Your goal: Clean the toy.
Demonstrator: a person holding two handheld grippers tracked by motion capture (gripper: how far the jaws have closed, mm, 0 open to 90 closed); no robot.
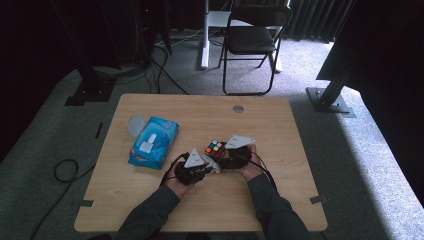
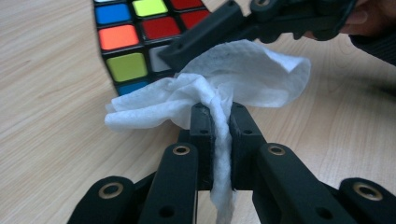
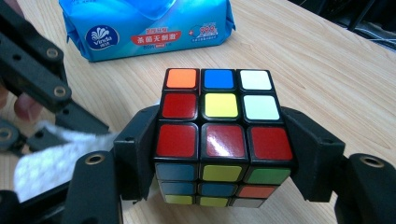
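The right gripper is clamped on a puzzle cube, one black jaw pressed flat against each side of it, so the cube sits squarely between them just above the wooden table. In the right gripper view the cube's top face shows a near row of three red squares, then red, yellow and white, then orange, blue and white farthest from the gripper. The left gripper is clenched on a white wipe: its two jaws stand close together with a strip of the wipe pinched between them, the rest of the wipe billowing out ahead of the tips and a tail hanging down behind them. Straight ahead of the left gripper the loose part of the wipe lies against the side of the cube, beside one jaw of the right gripper, which crosses the top of the left gripper view. From the high view the two grippers meet near the middle of the table's near half, the left gripper just beside the right gripper, with the cube at the far tip of the pair. A blue pack of wipes lies on the table beyond and to the left of the left gripper, apart from it; in the right gripper view the same pack lies past the cube.
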